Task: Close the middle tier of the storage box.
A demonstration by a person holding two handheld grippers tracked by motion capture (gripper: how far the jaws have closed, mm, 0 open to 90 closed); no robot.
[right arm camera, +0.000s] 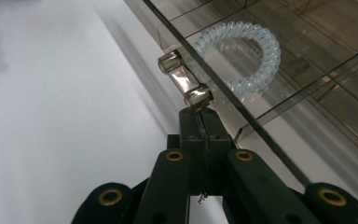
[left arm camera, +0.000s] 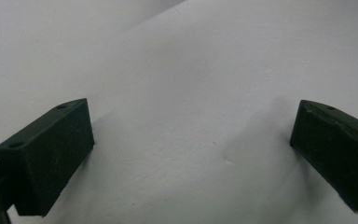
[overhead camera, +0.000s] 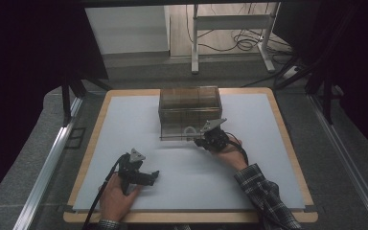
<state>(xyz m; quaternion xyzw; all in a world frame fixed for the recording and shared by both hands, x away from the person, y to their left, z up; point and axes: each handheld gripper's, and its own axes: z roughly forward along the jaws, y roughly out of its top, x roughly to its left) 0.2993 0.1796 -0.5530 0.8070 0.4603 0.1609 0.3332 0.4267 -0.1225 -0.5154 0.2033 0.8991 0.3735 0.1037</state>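
Black jaws of the right gripper (right arm camera: 200, 122) are seen pressed fully together in the right gripper view, with nothing clamped between them; their tips sit at the near end of a small metal handle (right arm camera: 185, 86). The handle is fixed to the front of a drawer that is pulled slightly out of a smoky clear box (overhead camera: 189, 111). A clear coiled hair tie (right arm camera: 242, 58) lies in the drawer, just behind its front. In the high view the right gripper (overhead camera: 202, 140) is held at the near right corner of the box, which stands at the far middle of a grey mat (overhead camera: 124, 124). The left gripper (overhead camera: 154, 176) is held low over the mat, near and left, well apart from the box. Its jaws are spread wide, and bare mat is seen between them.
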